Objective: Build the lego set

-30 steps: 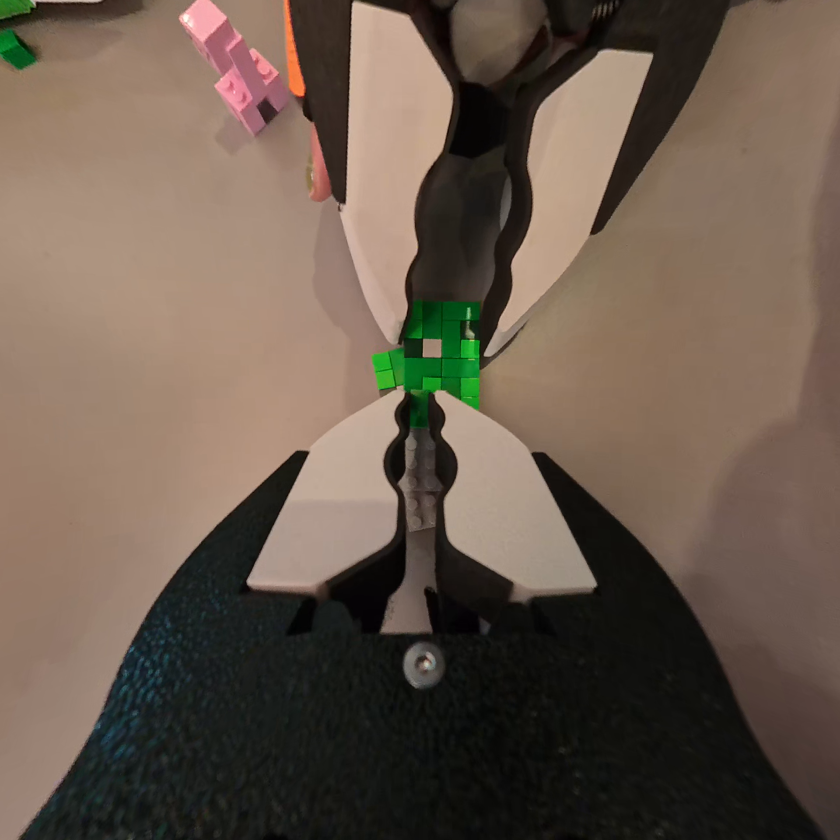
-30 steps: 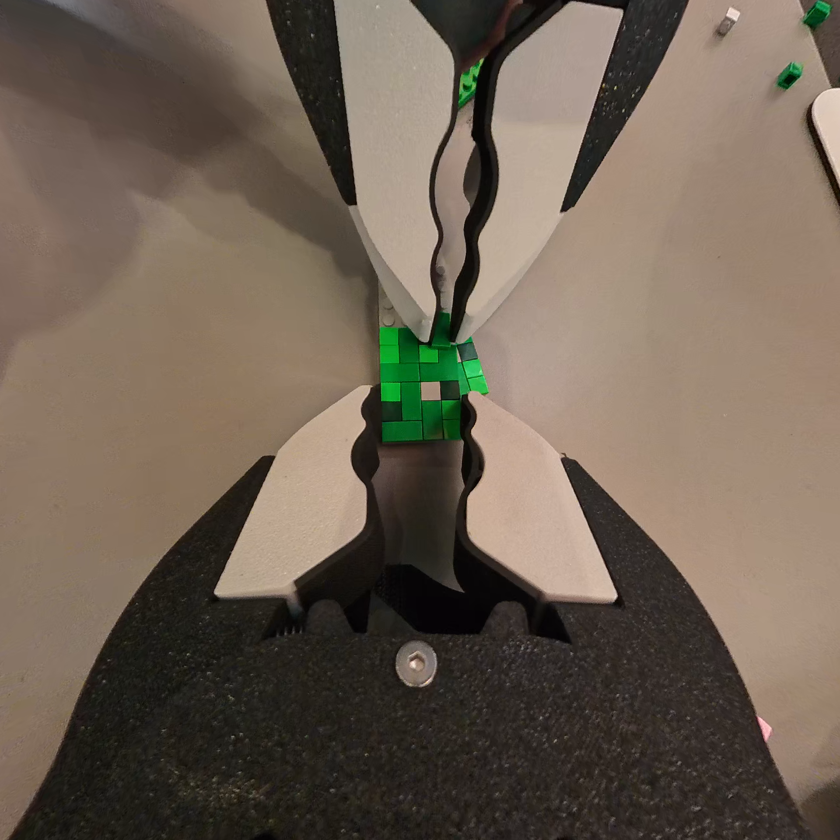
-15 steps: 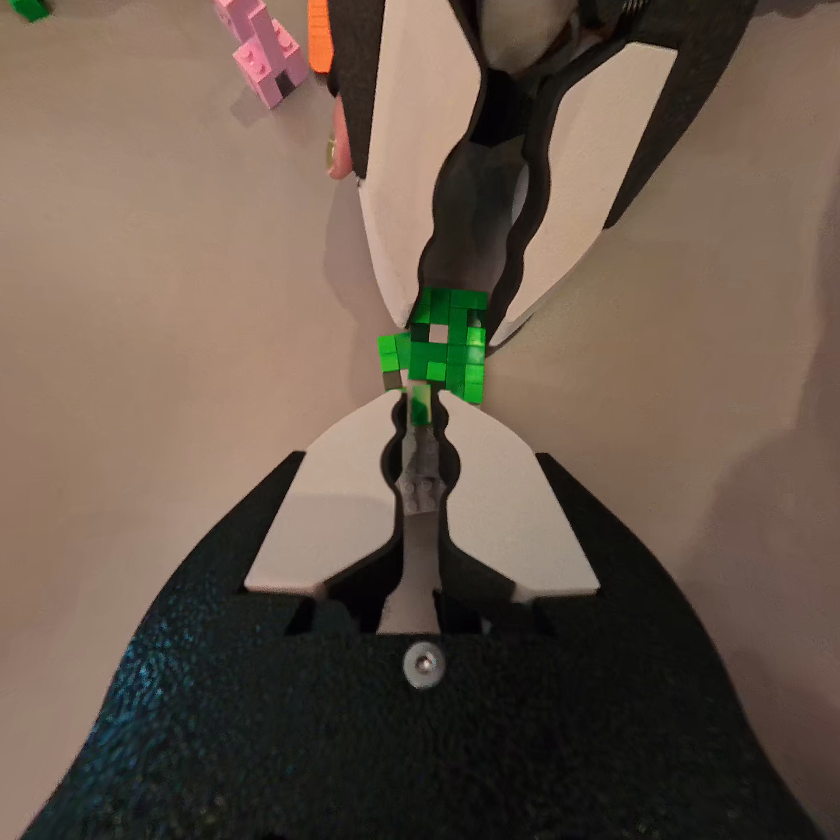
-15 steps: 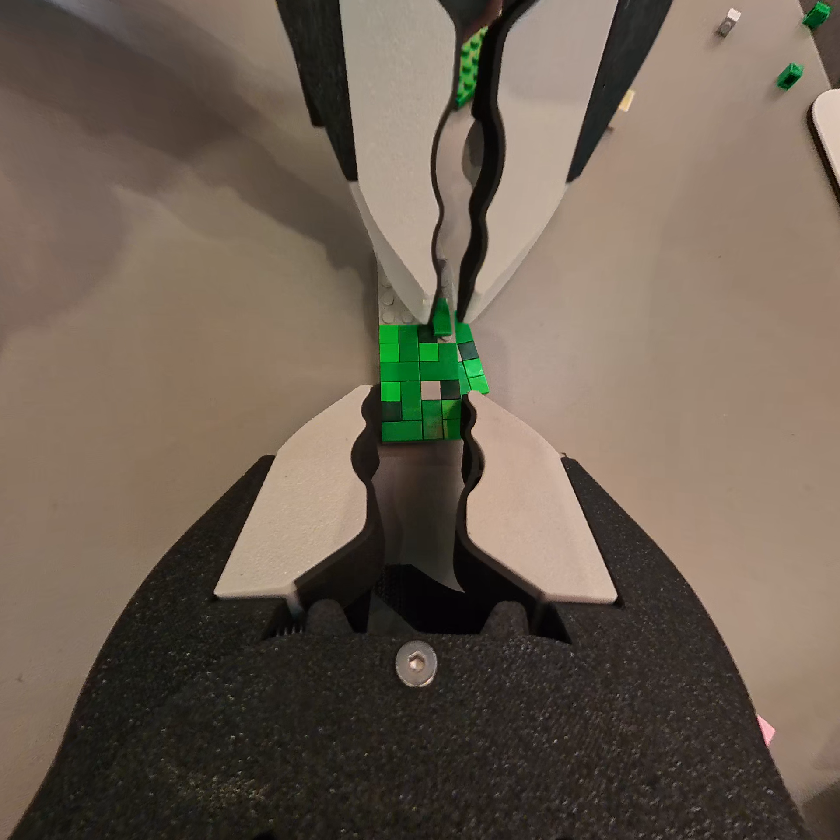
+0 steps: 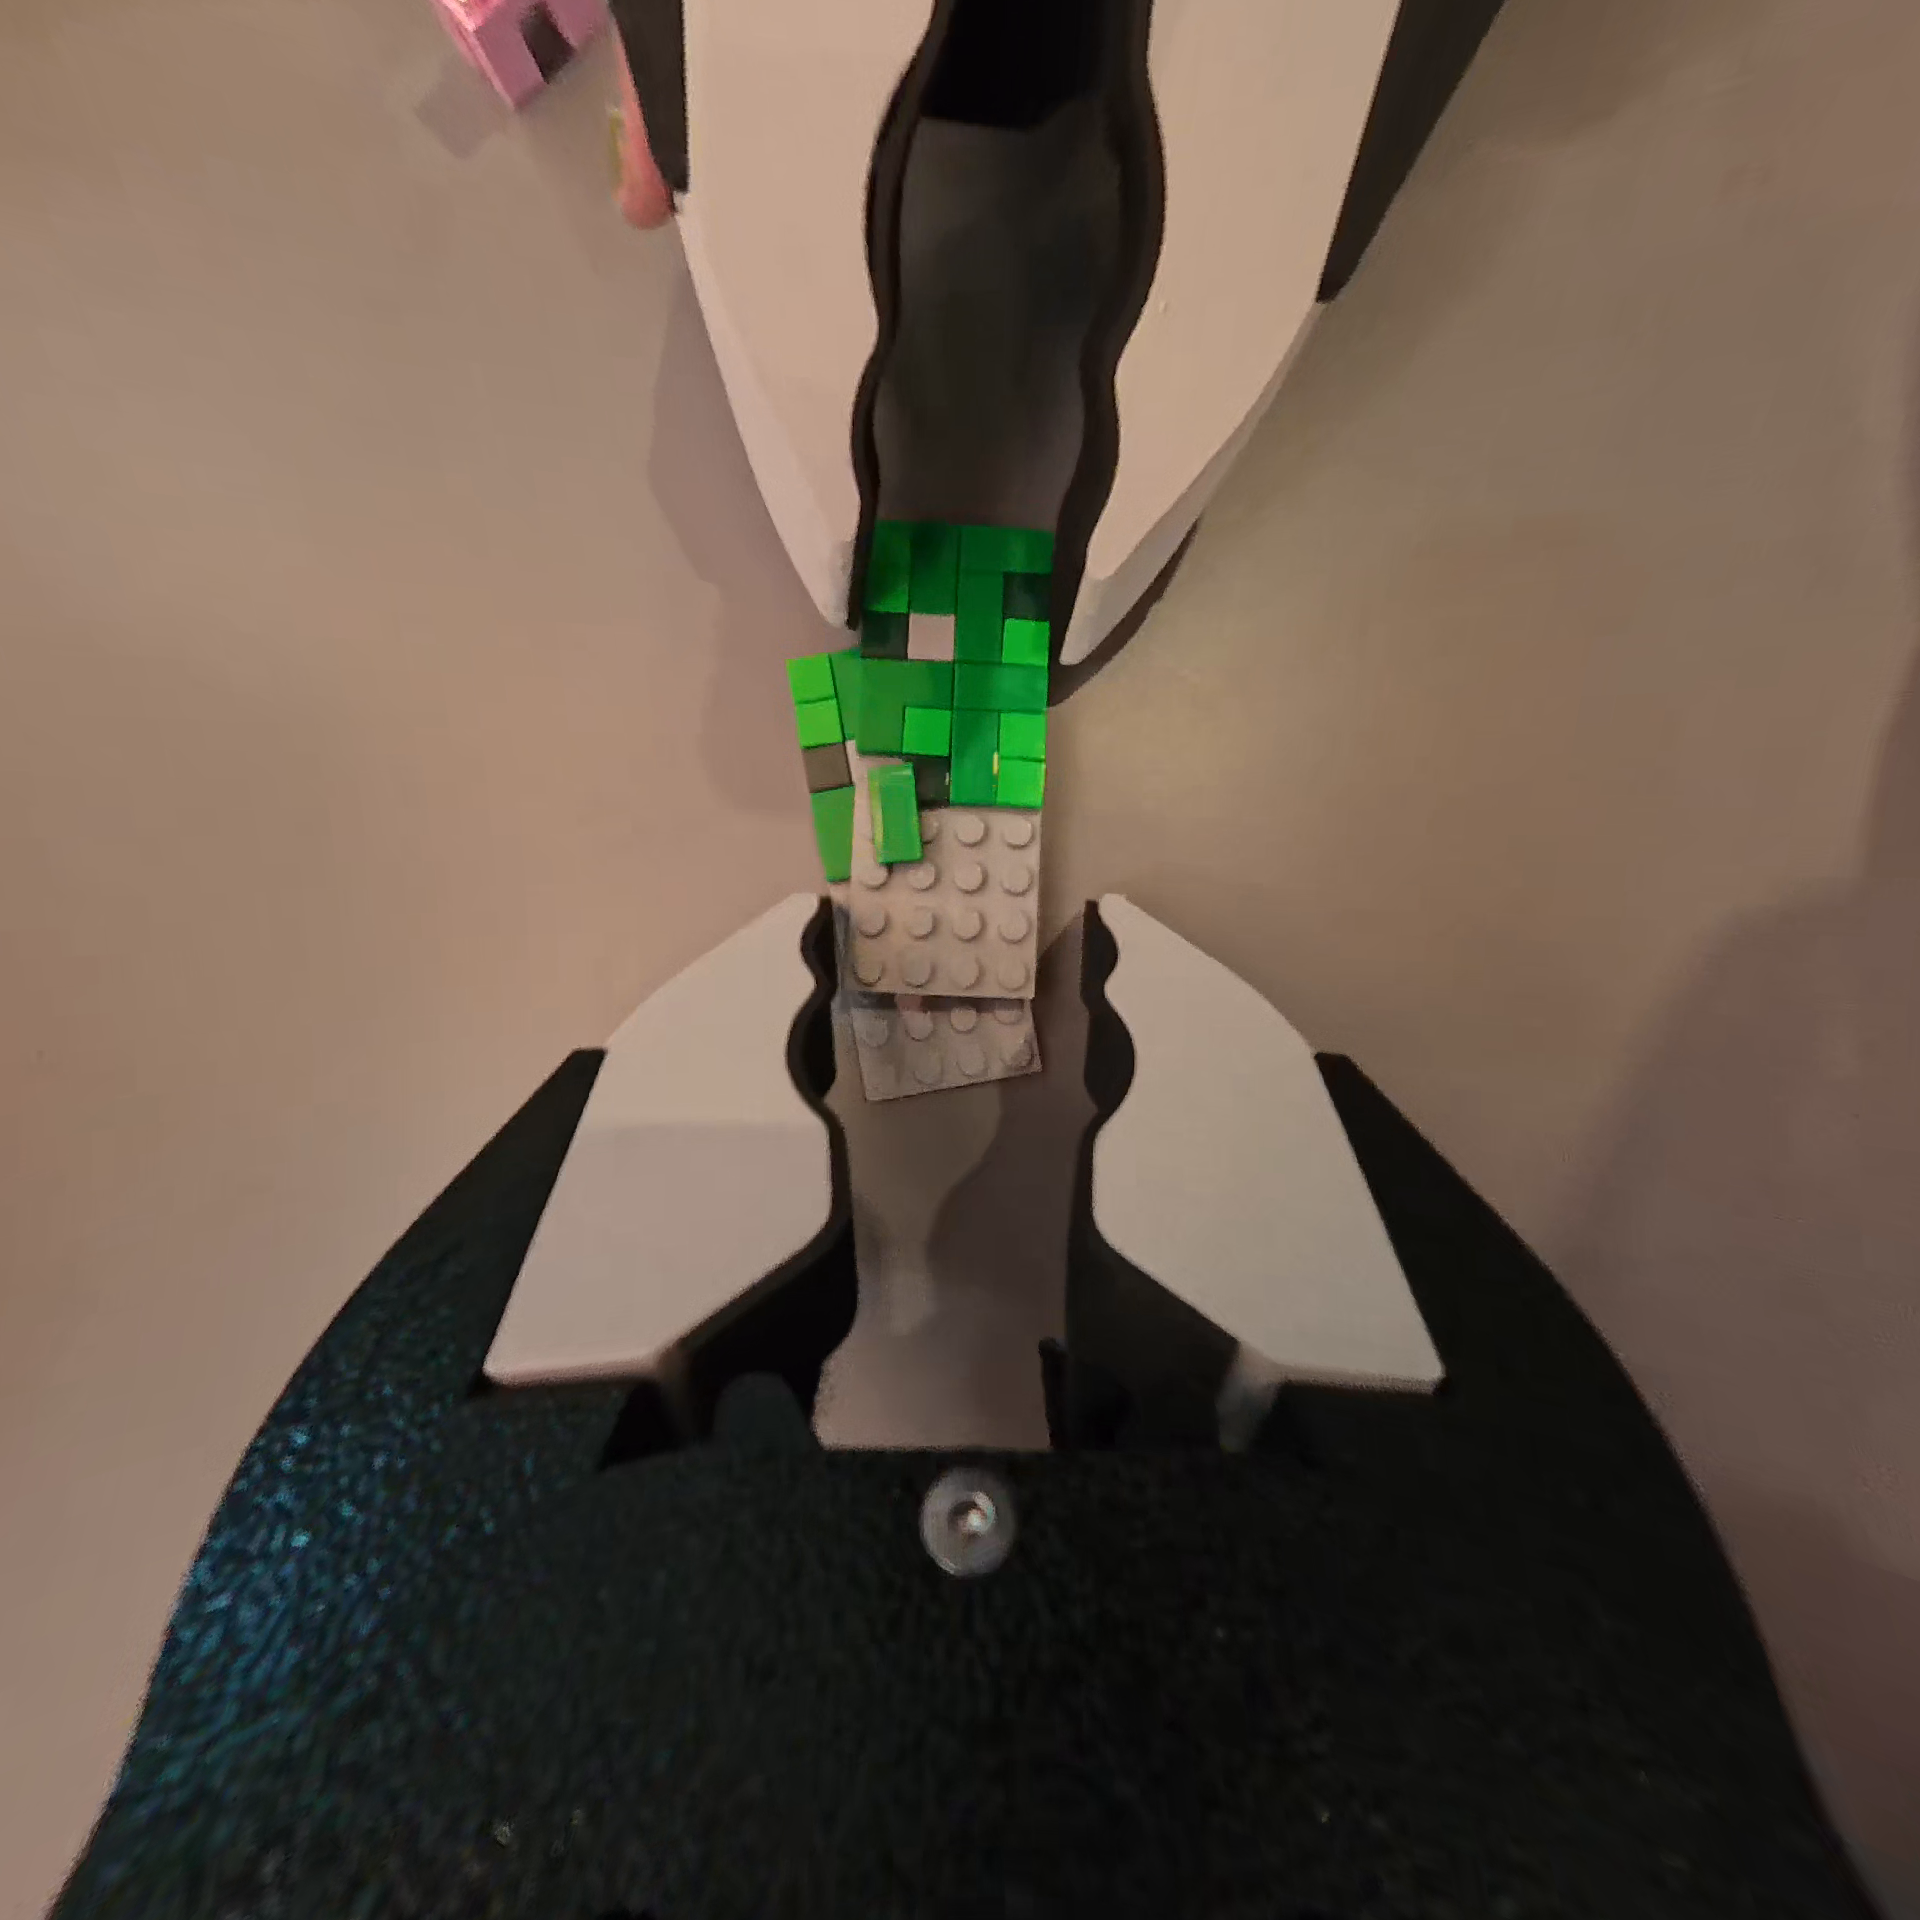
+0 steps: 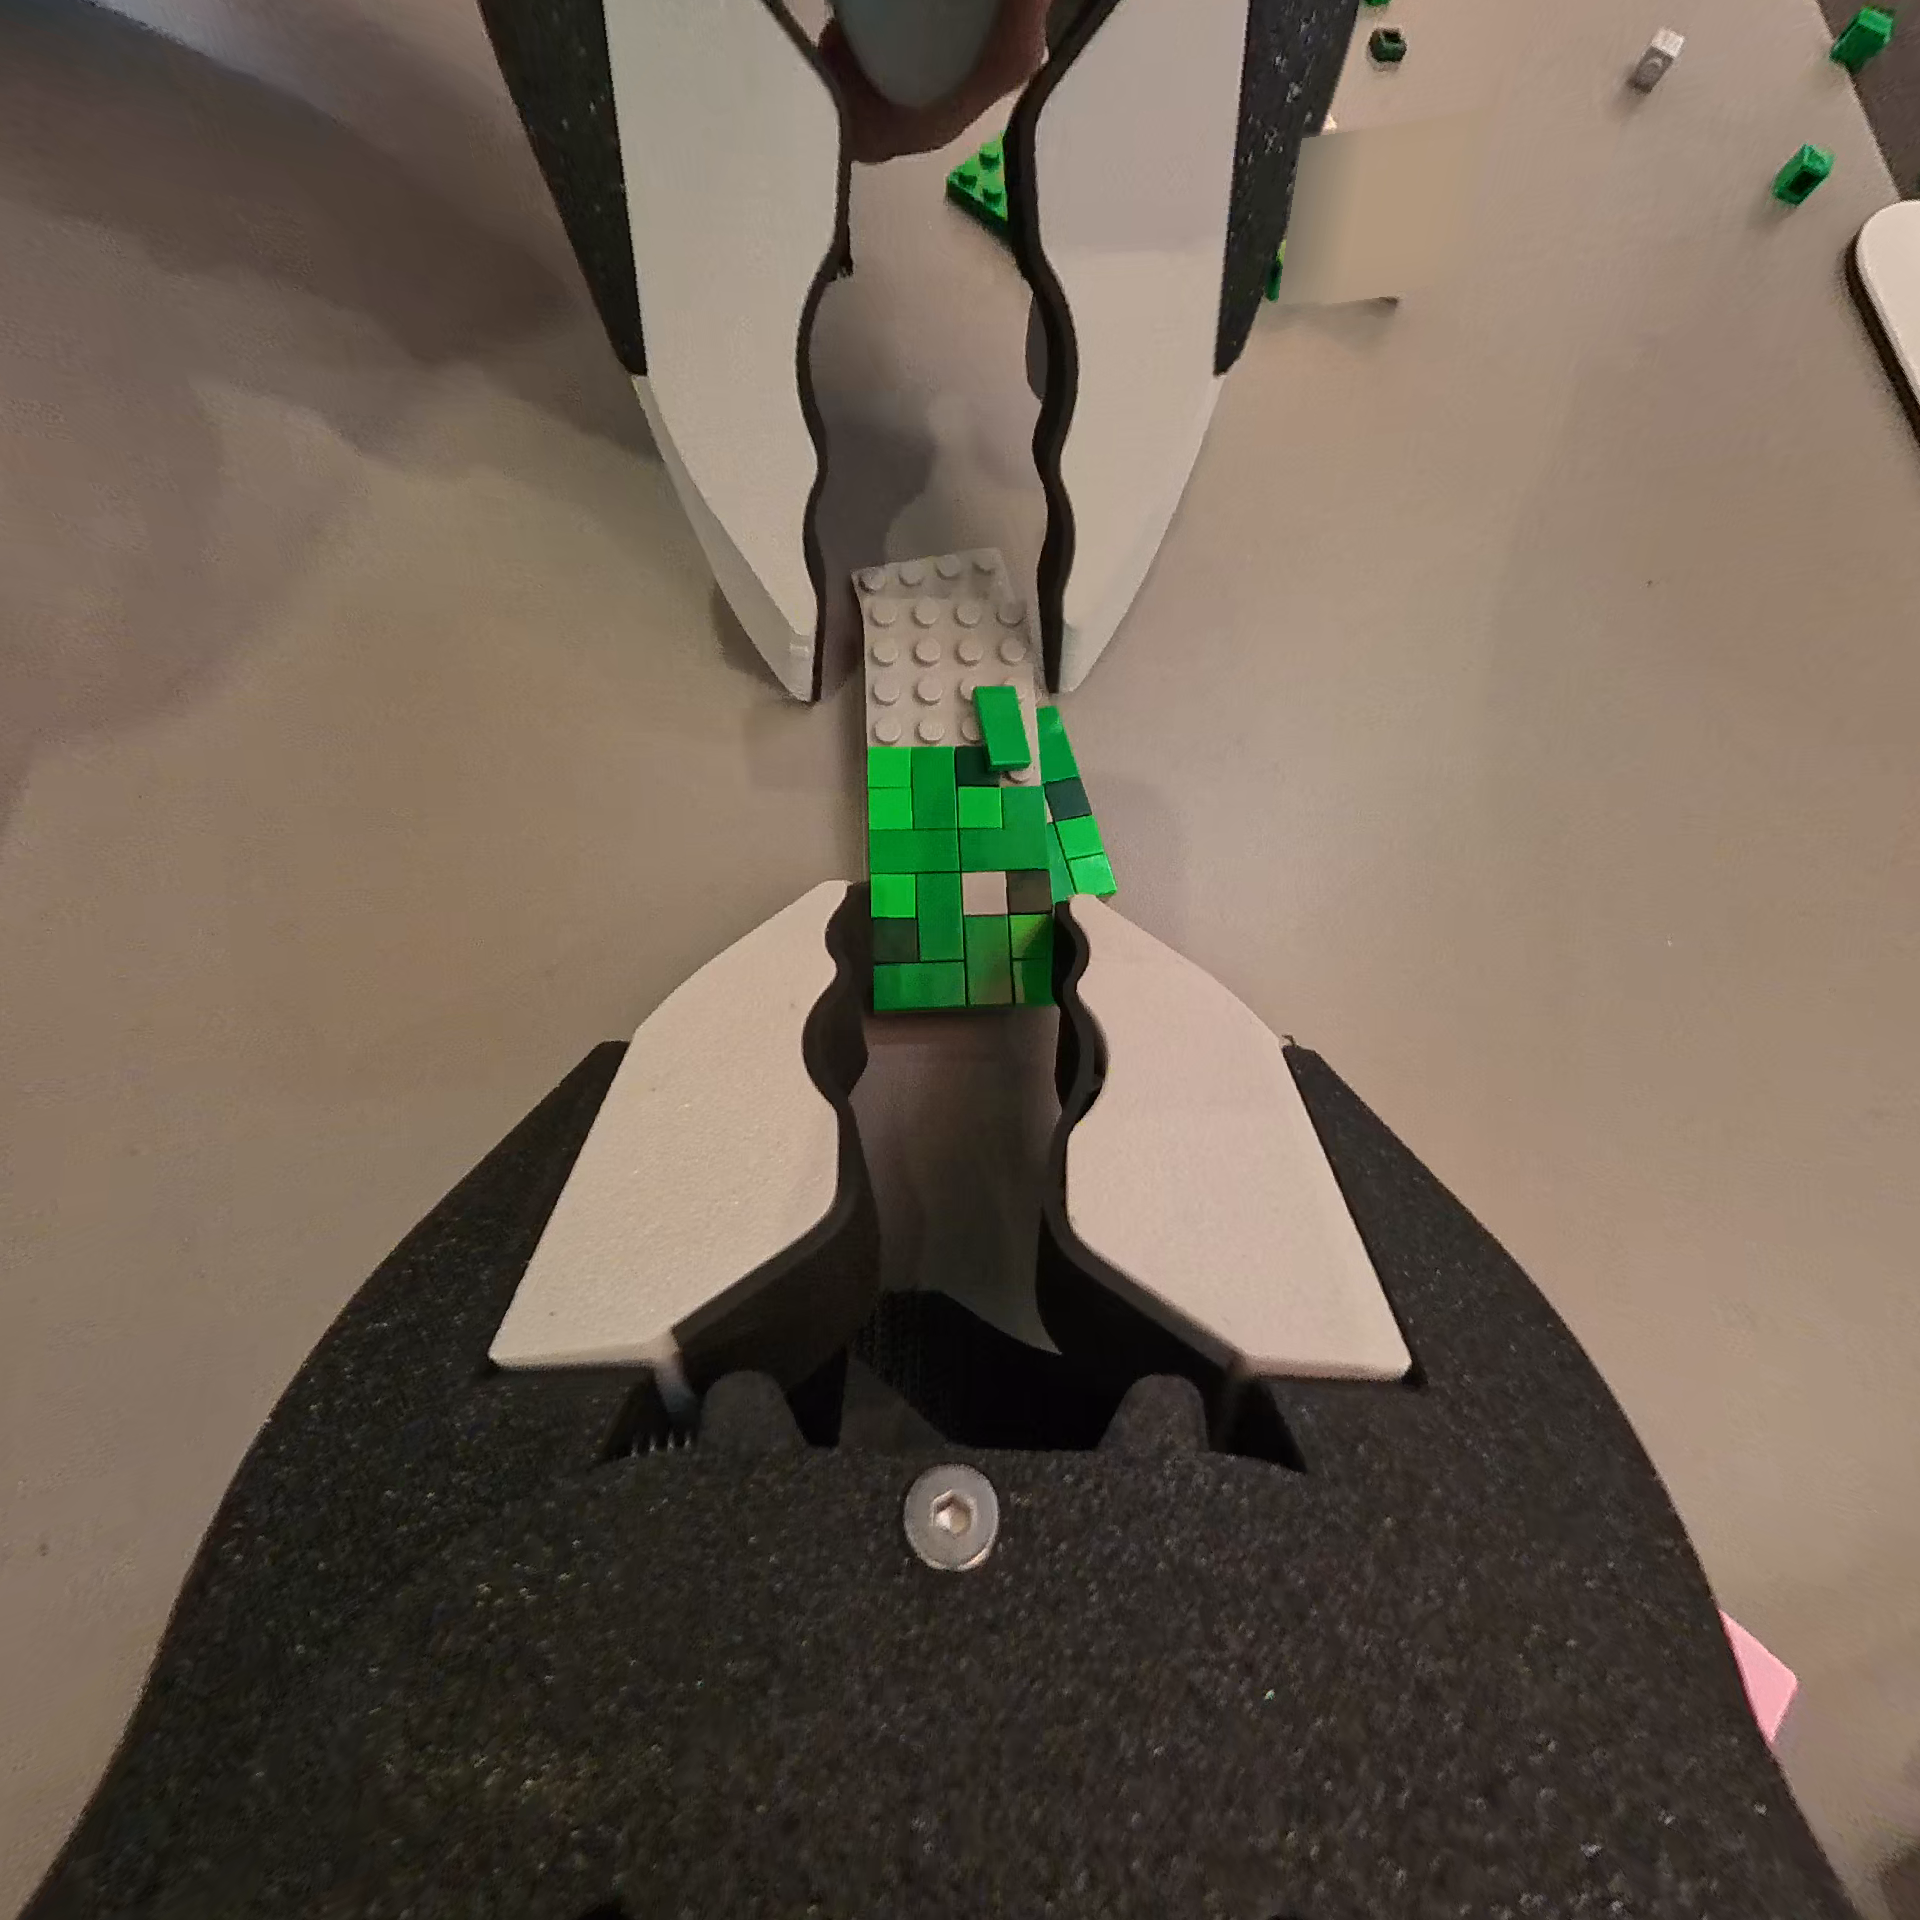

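A grey studded plate [image 5: 951, 925], partly covered with green tiles [image 5: 966, 665], lies on the beige table. My right gripper [image 6: 956, 914] is shut on its green-tiled end [image 6: 935, 935], with a pad on each long edge; it also shows in the left wrist view [image 5: 961, 623]. My left gripper [image 5: 956, 909] is open and empty, its fingertips standing either side of the plate's bare grey end without pressing on it. It also shows in the right wrist view [image 6: 935, 681]. A small green tile [image 5: 894, 810] lies loose and askew on the studs [image 6: 1003, 727]. A strip of green tiles [image 6: 1075, 821] leans along the plate's side.
A pink brick figure [image 5: 499, 42] stands far left of the right gripper. Loose green bricks [image 6: 1803, 171], a small grey piece [image 6: 1657, 57] and a green plate [image 6: 982, 177] lie beyond the left gripper. A white rounded board [image 6: 1891, 301] sits at the right edge.
My left gripper, shut on the small green tile before, has opened and drawn back; the tile now lies on the grey studs. The right gripper keeps its hold on the plate.
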Action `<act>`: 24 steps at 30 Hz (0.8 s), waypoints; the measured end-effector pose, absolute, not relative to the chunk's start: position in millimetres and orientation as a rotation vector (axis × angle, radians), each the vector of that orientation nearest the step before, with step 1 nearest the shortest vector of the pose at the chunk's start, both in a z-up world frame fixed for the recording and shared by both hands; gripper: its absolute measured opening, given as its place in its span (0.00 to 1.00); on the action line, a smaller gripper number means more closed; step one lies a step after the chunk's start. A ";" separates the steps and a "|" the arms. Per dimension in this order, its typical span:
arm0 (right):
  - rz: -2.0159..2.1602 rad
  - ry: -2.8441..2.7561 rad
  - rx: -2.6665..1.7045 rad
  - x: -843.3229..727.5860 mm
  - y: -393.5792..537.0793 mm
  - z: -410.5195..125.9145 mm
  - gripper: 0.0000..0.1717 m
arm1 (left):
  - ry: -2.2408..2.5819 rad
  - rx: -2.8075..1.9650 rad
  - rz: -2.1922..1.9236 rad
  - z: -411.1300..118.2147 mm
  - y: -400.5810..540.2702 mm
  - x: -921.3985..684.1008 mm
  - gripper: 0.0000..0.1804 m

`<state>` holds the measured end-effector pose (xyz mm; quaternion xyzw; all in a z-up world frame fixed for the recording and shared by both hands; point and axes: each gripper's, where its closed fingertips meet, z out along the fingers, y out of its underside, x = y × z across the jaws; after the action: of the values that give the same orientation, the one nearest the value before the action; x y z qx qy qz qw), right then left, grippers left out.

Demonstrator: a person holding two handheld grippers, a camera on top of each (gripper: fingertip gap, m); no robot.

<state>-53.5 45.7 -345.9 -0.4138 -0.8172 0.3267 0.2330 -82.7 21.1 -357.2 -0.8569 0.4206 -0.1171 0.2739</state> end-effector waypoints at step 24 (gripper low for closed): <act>1.021 -2.184 -1.044 -55.8 38.4 -328.7 0.19 | 1.100 -2.283 -0.316 -355.7 17.4 -82.9 0.20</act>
<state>-55.8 38.4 -328.7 -0.3842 -0.8040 0.3759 0.2542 -82.9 17.4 -355.7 -0.8557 0.4124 -0.1184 0.2894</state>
